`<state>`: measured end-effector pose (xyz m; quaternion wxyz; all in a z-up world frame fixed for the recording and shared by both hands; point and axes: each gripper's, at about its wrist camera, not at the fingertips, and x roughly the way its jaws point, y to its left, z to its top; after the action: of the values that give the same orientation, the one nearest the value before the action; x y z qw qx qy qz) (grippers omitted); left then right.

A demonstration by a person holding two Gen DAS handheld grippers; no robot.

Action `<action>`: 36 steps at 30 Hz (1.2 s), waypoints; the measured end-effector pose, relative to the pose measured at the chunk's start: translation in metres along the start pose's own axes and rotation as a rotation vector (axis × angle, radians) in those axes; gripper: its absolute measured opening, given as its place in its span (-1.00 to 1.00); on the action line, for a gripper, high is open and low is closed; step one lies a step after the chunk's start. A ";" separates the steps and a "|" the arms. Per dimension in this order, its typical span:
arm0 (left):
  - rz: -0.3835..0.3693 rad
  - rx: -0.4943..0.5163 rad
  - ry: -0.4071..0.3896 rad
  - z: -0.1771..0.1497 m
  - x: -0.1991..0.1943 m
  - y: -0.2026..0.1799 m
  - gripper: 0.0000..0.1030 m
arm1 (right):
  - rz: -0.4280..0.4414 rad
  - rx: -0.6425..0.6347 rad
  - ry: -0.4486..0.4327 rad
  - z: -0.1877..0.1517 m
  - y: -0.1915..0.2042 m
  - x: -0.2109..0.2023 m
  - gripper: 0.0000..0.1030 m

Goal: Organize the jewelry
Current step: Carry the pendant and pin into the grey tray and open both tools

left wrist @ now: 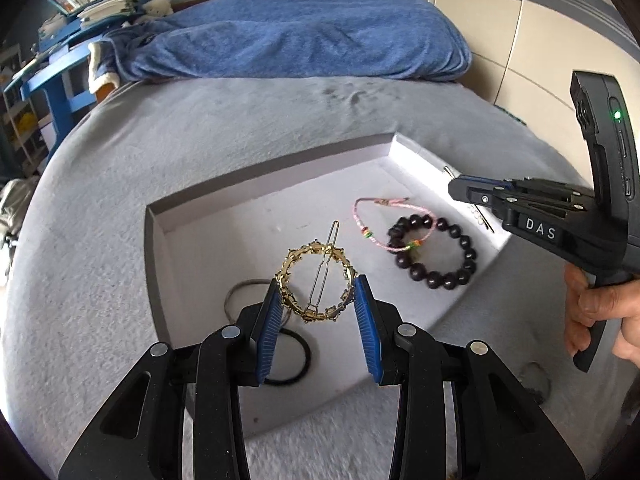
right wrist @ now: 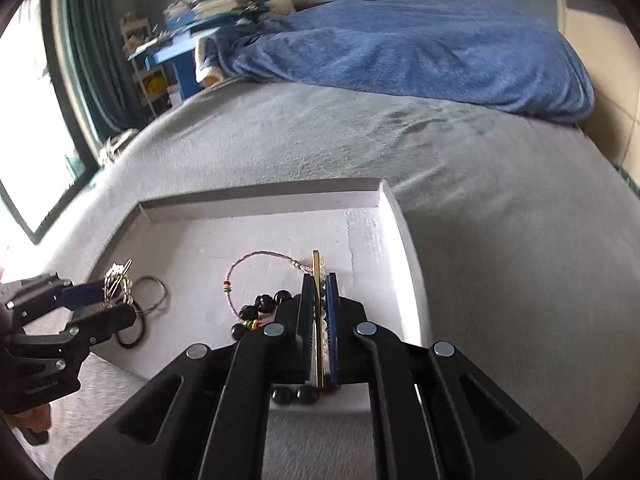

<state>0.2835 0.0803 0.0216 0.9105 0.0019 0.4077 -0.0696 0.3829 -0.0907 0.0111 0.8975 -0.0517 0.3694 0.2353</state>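
A white shallow tray [left wrist: 280, 184] lies on a grey bed cover. My left gripper [left wrist: 316, 292] is shut on a round gold hair clip [left wrist: 314, 282] with a metal pin, held above the tray; it also shows in the right wrist view [right wrist: 116, 284]. My right gripper [right wrist: 319, 280] is shut on a thin gold hair clip with pearls [right wrist: 318, 320] over the tray's right side [right wrist: 404, 248]; it appears in the left wrist view [left wrist: 452, 188]. In the tray lie a dark bead bracelet [left wrist: 434, 252], a pink cord bracelet [left wrist: 384, 216] and black hair ties [left wrist: 296, 360].
A blue blanket [left wrist: 300, 36] lies across the far end of the bed. A blue shelf with books [left wrist: 80, 8] stands at the back left. A window and curtain [right wrist: 48, 100] are at the left. A cream cupboard [left wrist: 540, 20] is at the right.
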 end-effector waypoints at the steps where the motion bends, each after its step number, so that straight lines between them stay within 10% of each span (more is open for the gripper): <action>1: 0.003 0.006 0.010 -0.001 0.005 -0.001 -0.27 | -0.003 -0.011 0.005 0.000 0.001 0.004 -0.89; 17: 0.010 0.025 0.064 -0.006 0.034 -0.003 -0.24 | -0.035 0.006 0.053 -0.008 -0.016 0.037 -0.89; 24: 0.023 0.021 0.045 -0.006 0.027 -0.003 0.24 | -0.022 0.020 0.055 -0.008 -0.017 0.036 -0.86; 36: 0.035 0.052 -0.055 0.004 0.000 -0.014 0.70 | -0.007 0.042 -0.004 -0.002 -0.019 0.014 -0.02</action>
<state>0.2842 0.0668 0.0248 0.9220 0.0306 0.3806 -0.0642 0.3989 -0.1021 -0.0017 0.8999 -0.0334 0.3722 0.2246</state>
